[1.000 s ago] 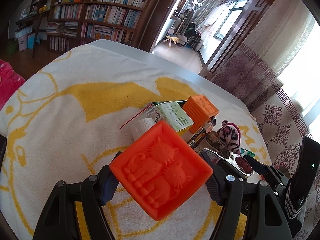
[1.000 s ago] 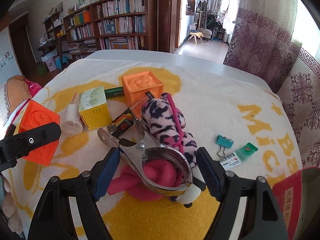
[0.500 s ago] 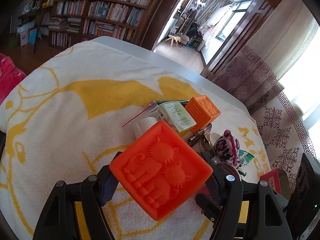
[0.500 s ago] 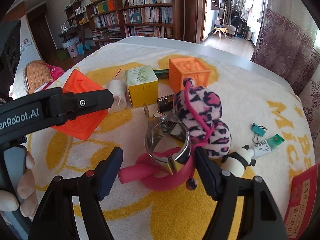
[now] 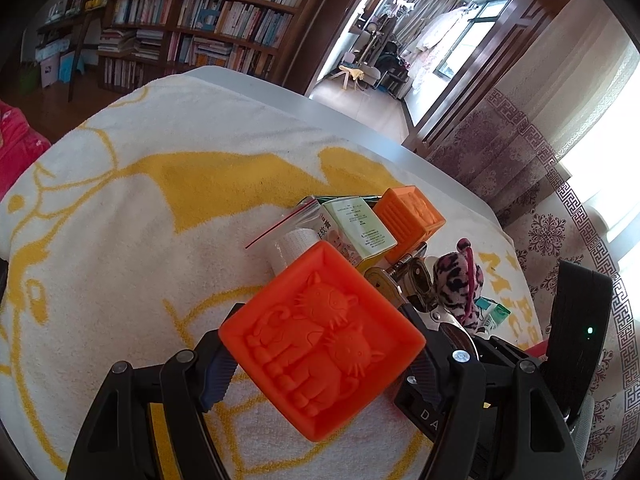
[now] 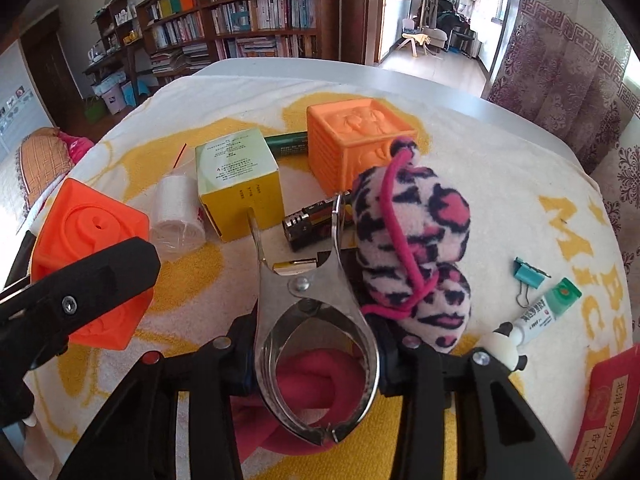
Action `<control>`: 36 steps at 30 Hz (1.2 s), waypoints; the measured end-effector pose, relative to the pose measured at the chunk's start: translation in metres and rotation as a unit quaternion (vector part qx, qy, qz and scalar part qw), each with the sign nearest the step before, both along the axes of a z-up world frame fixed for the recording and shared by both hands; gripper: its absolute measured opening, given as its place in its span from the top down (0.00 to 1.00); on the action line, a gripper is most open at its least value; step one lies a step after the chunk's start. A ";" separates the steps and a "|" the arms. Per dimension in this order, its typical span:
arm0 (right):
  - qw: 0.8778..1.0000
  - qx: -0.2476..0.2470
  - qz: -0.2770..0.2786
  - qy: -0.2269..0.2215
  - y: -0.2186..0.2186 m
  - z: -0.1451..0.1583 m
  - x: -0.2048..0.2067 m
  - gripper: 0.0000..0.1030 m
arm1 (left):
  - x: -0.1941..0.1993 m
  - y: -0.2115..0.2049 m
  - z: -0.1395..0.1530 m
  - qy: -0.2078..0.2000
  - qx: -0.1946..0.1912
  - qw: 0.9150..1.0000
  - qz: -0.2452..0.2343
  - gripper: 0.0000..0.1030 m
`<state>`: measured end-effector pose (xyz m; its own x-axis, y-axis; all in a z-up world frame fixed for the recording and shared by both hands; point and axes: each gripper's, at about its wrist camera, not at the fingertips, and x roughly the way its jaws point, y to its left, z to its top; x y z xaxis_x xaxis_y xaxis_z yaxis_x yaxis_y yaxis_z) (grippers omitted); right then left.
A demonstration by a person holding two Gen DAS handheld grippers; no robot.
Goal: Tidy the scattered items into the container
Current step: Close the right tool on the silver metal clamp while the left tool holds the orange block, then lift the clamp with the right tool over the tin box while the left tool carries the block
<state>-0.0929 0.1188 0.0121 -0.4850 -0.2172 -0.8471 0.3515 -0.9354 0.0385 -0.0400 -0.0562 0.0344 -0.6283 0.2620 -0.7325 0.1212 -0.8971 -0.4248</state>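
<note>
Your left hand-held gripper (image 5: 320, 364) pinches the orange block (image 5: 322, 338); your right hand-held gripper (image 6: 316, 364) clamps the metal clip (image 6: 316, 320) mid-surface, clutter crowding ahead.

Shiny metal clamp (image 6: 316, 344), fuzzy plush toy (image 6: 416, 248), rough terry towel (image 5: 132, 216).

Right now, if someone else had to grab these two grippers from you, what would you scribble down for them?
Left gripper: shut on the red-orange cat block, held above the towel.
Right gripper: just clamped the metal spring clamp lying over a pink plush loop.
On the towel: orange block, yellow-green box, bagged gauze roll, battery, leopard plush, teal binder clip, ointment tube, panda figure.
Done: nothing seen stowed; no container clearly in view.
Left: stow both held items, then the rest.
</note>
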 end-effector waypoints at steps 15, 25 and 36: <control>0.992 -0.091 -0.065 0.060 0.062 0.049 0.073 0.56 | 0.008 0.015 0.010 0.020 -0.003 1.000 -0.024 0.27; 0.969 -0.111 -0.177 0.129 0.161 0.090 0.145 0.56 | 0.025 0.051 0.027 0.050 0.025 0.993 -0.105 0.27; 0.939 -0.100 -0.305 0.125 0.271 0.079 0.179 0.56 | 0.040 0.111 0.037 0.033 0.061 0.982 -0.178 0.27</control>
